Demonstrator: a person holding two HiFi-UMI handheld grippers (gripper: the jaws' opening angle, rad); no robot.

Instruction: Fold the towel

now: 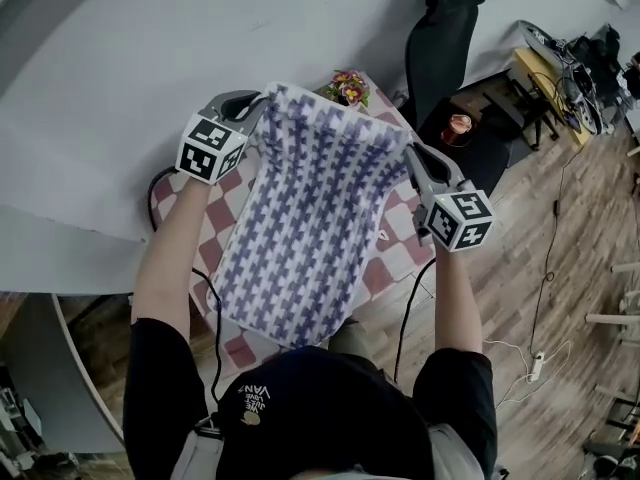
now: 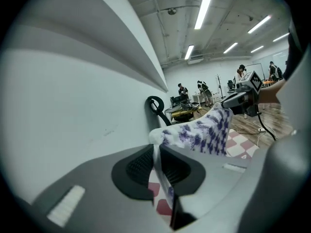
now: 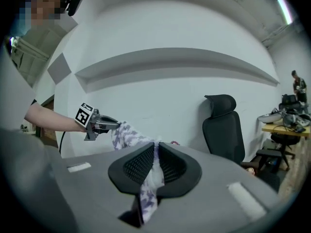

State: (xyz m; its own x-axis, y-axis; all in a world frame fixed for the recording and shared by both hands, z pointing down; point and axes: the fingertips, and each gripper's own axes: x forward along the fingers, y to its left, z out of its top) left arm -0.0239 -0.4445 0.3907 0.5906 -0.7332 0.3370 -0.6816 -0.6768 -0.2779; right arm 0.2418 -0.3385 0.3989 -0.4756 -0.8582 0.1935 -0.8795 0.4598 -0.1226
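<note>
Slippage is the chief hazard. Nearest us, the free hem of the houndstooth towel [image 1: 300,238] hangs by the near edge of the red-checked surface [image 1: 398,258]. We cannot tell whether it rests there; if it drags, it may bunch and spoil the fold line. Further out, the left gripper [image 1: 256,106] and right gripper [image 1: 412,156] each have their fingers [image 2: 141,165] clamped on one far corner, with only a thin pinch of cloth between them. Uneven tension could pull a corner free. Beyond the held edge, the small bunch of flowers [image 1: 347,87] stands close enough, in our judgement, to be struck by a swing. The towel is raised at its far end and spread between the grippers. Its long axis runs from our chest toward the white wall [image 1: 120,58]. The short held edge lies crosswise, sagging at mid-span.
</note>
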